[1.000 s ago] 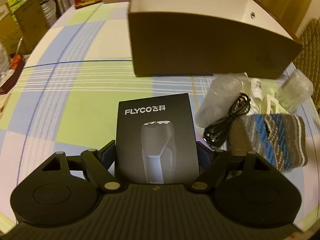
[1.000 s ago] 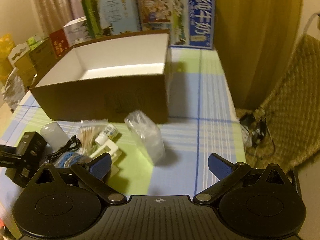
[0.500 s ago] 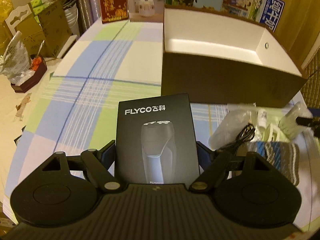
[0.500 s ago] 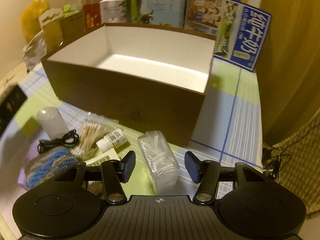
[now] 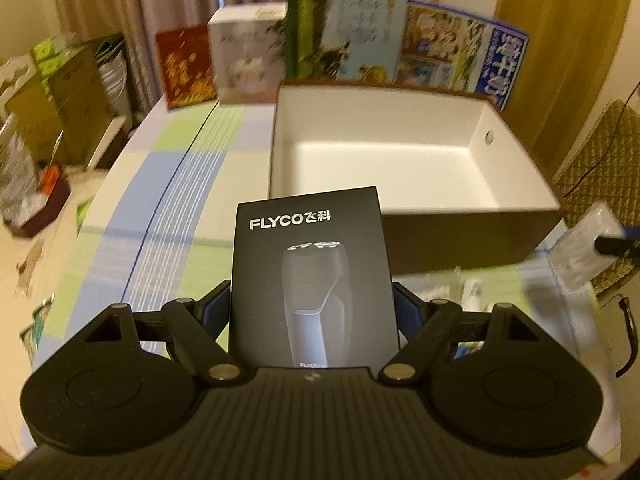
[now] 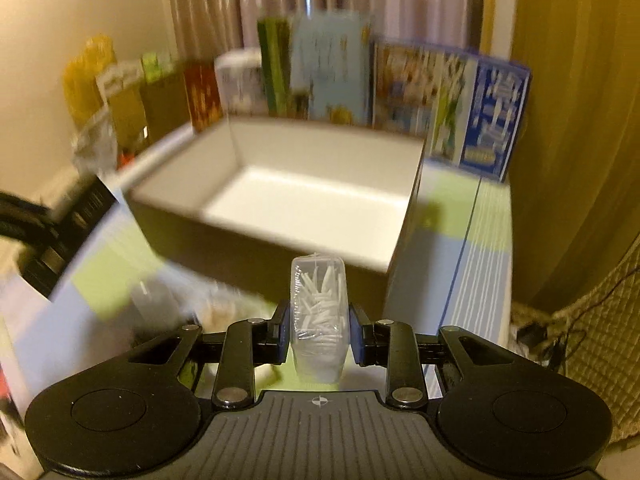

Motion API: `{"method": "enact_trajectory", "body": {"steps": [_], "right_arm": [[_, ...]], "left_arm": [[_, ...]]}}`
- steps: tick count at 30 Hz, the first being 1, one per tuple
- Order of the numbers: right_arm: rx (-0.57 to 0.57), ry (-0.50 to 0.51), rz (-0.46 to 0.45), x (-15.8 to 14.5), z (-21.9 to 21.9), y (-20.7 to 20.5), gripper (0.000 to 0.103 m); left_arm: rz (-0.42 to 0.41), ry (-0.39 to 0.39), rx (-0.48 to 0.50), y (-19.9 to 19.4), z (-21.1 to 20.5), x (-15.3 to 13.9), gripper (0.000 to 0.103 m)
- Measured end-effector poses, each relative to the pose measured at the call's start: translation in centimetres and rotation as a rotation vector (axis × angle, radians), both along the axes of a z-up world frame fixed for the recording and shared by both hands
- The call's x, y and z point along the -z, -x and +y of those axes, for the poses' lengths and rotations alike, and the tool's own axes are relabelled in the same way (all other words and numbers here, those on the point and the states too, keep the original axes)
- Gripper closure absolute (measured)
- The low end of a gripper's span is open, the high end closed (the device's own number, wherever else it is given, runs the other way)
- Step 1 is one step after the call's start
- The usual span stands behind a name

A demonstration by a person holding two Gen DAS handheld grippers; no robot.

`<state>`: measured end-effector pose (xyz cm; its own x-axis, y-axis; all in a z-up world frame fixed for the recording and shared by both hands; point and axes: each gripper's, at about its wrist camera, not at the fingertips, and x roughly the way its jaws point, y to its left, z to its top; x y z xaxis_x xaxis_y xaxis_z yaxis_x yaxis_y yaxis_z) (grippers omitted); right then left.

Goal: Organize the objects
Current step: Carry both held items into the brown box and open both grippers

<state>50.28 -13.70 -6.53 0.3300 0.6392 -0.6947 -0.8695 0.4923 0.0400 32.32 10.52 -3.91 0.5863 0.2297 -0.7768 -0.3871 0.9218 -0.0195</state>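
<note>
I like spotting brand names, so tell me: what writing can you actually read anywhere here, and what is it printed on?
"FLYCO飞科": top of the black shaver box held in the left tool.
"FLYCO": small print at that box's bottom edge, partly hidden.
Large white Chinese characters on the blue carton: cut off and blurred, unreadable.
Other cartons behind the open box: too blurred.

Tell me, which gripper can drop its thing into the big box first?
Probably the left. The left gripper holds the black shaver box right at the big box's near wall. The right gripper, clamping the clear container, looks a little farther back. It's close.
</note>
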Motion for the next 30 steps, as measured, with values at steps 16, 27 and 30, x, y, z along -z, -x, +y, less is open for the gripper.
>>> {"method": "enact_trajectory", "body": {"steps": [16,27,30], "right_arm": [[0.158,-0.130,-0.015,-5.3,6.9,-6.9,0.077],[0.289,-0.047,0.038,-1.0,11.6,-14.5,0.077],[0.313,-0.030,0.040,0.3,12.6,-16.1,0.077]], "left_arm": [[-0.008,-0.029,0.085,-13.4,2.9,-1.9,0.025],[0.124,-0.015,0.042,-23.0,6.1,4.5,0.025],[0.147,-0.019,0.030,-24.6,6.6,5.9,0.025]]}}
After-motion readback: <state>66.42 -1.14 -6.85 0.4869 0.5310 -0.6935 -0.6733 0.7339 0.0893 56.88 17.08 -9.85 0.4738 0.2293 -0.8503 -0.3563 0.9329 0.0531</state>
